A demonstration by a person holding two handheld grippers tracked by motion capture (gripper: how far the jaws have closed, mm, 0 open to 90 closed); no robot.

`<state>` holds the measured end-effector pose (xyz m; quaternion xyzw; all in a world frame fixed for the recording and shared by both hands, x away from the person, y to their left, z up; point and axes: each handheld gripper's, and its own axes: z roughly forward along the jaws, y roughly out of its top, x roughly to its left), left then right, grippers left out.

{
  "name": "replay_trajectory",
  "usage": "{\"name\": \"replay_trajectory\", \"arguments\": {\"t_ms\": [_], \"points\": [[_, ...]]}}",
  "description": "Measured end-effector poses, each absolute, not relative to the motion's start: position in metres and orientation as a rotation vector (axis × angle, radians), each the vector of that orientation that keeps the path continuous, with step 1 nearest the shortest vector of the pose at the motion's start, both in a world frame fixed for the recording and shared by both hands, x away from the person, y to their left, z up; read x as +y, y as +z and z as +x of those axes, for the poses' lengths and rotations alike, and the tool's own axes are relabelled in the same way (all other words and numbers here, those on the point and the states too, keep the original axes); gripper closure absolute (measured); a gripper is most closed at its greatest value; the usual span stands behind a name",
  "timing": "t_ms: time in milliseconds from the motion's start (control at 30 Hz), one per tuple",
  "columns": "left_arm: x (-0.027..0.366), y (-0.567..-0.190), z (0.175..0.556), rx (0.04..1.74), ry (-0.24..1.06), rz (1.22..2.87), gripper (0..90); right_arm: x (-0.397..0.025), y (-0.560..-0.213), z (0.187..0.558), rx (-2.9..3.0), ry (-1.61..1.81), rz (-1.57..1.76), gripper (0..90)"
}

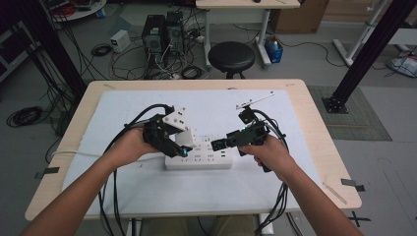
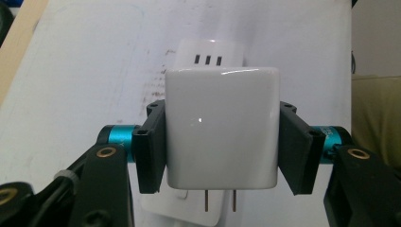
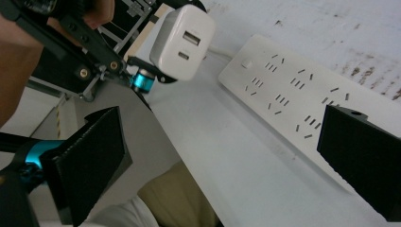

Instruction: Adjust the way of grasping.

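My left gripper pinches a white charger between its two black pads, one on each flat side of the block. In the left gripper view the charger sits squarely between the pads with its two metal prongs pointing down, bare and clear of any socket. Seen from the right gripper view, the charger hangs in the air above the left end of the power strip, its face with two ports turned toward that camera. The power strip lies flat on the white sheet that covers the desk, near the middle of it, between my two hands. In the high view the charger is just above the strip's left part, held at the tip of my left gripper. My right gripper is spread wide, holding nothing, with its jaws reaching in from the right and hovering over the strip's right part. In its own view the strip's rows of sockets show between the two open pads.
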<state>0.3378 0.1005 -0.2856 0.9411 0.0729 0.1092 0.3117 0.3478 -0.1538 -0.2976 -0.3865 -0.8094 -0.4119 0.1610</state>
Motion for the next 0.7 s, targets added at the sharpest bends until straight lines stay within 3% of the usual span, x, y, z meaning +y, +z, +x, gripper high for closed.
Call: {"name": "replay_trajectory", "arguments": {"t_ms": [700], "points": [[0.071, -0.288, 0.339, 0.12, 0.281, 2.445, 42.5, -0.142, -0.313, 0.358, -2.108, -1.169, -1.219, 7.7]]}}
